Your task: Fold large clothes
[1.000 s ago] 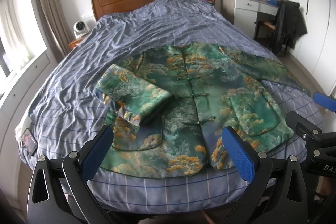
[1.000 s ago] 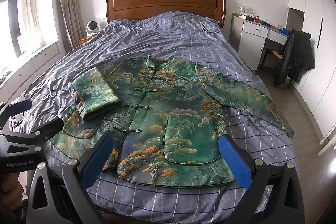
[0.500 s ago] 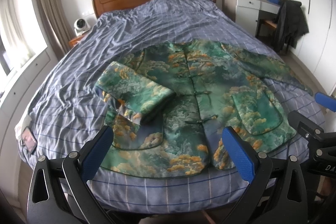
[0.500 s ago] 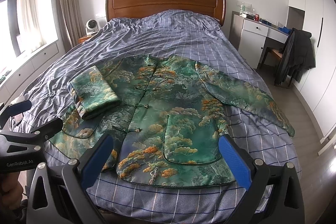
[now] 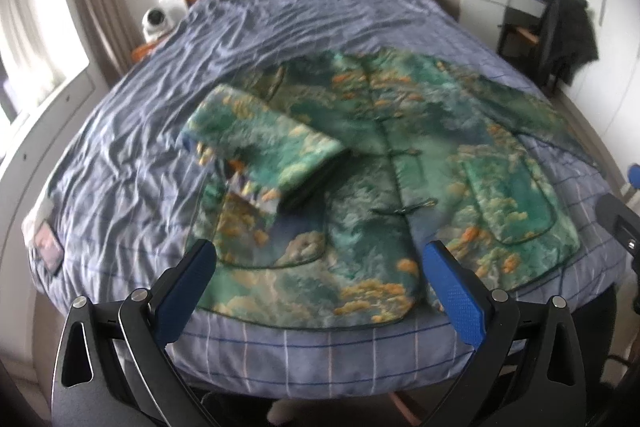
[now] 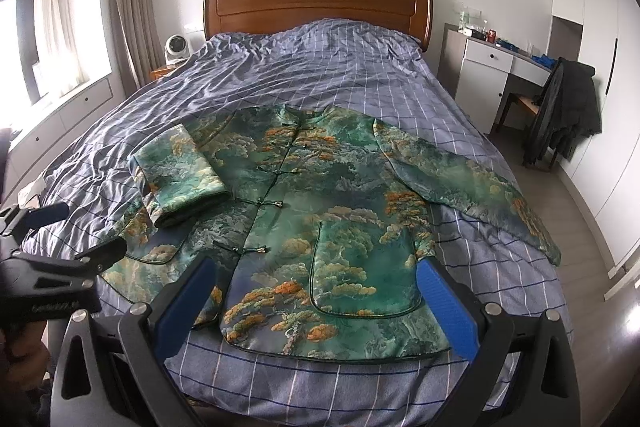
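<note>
A green jacket (image 6: 320, 219) with orange cloud and tree pattern lies face up on the bed, collar towards the headboard; it also shows in the left wrist view (image 5: 380, 167). Its left sleeve (image 6: 180, 167) is folded in over the front. Its right sleeve (image 6: 472, 183) lies stretched out to the right. My left gripper (image 5: 320, 287) is open and empty above the hem at the foot of the bed. My right gripper (image 6: 316, 299) is open and empty above the hem on the right half. The left gripper's side (image 6: 60, 267) shows in the right wrist view.
The bed has a blue checked cover (image 6: 320, 67) and a wooden headboard (image 6: 316, 3). A white desk (image 6: 500, 67) and a chair with a dark coat (image 6: 564, 111) stand at the right. A small fan (image 6: 176, 47) sits at the left.
The left wrist view has moved closer and lower towards the jacket and is blurred. The right wrist view has barely shifted. Both grippers stay open.
</note>
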